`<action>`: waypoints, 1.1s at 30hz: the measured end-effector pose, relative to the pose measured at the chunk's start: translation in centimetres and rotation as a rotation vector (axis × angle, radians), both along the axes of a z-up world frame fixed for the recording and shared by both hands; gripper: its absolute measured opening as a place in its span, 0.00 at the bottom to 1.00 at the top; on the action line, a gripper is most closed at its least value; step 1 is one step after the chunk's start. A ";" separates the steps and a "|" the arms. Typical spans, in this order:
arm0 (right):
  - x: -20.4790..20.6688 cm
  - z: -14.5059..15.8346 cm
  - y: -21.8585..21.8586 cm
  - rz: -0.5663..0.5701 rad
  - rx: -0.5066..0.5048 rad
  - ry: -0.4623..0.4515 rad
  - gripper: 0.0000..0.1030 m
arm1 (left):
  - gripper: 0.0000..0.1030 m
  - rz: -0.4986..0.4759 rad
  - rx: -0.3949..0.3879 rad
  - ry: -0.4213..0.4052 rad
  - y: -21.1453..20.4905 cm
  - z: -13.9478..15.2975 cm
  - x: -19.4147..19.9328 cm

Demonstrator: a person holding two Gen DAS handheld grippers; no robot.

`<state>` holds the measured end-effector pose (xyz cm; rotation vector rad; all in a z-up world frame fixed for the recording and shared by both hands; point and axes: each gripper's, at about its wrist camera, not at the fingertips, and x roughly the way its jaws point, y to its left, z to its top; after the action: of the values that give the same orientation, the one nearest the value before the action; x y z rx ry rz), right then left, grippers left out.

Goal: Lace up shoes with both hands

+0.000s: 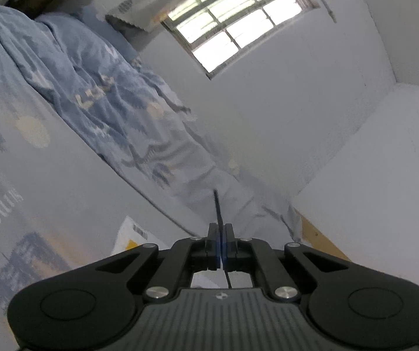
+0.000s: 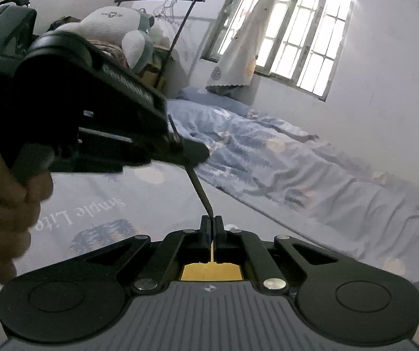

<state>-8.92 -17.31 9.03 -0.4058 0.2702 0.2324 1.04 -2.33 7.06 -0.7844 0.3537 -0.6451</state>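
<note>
Shoelace (image 2: 199,188) runs taut between both grippers — left gripper (image 1: 221,234) pinches one end, its tip poking out ahead; right gripper (image 2: 211,223) pinches the other. Bed (image 2: 268,158) lies beyond them.

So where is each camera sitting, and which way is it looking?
Left wrist: sits on the left tongs, looking across the bed to the window; tongs shut on a black lace.
Right wrist: sits on the right tongs, facing the same way; shows the left tongs and a hand.
Shared: bed, window, lace.
</note>
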 end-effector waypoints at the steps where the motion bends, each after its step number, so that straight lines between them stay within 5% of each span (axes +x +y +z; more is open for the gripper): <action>1: 0.0 0.0 0.0 0.000 0.004 0.003 0.00 | 0.00 0.005 -0.002 0.001 0.1 0.0 0.0; 19: 0.4 -0.2 -0.5 0.008 0.036 0.065 0.01 | 0.00 0.013 0.024 -0.048 0.0 0.9 -0.1; 21: 0.1 -0.1 -0.8 0.037 0.050 0.072 0.02 | 0.00 0.056 0.086 -0.064 -0.2 1.3 -0.4; 26: -0.5 1.3 -3.5 0.110 0.165 0.058 0.25 | 0.00 0.153 0.342 -0.129 -1.2 2.4 -1.0; 33: 0.0 4.4 -11.2 0.177 0.598 0.048 0.27 | 0.00 -0.028 0.649 -0.363 -6.7 3.1 -3.8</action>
<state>-8.95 -28.49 13.43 0.1699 0.1993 0.4797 -2.72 -9.02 10.17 -0.0381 0.2182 -0.6334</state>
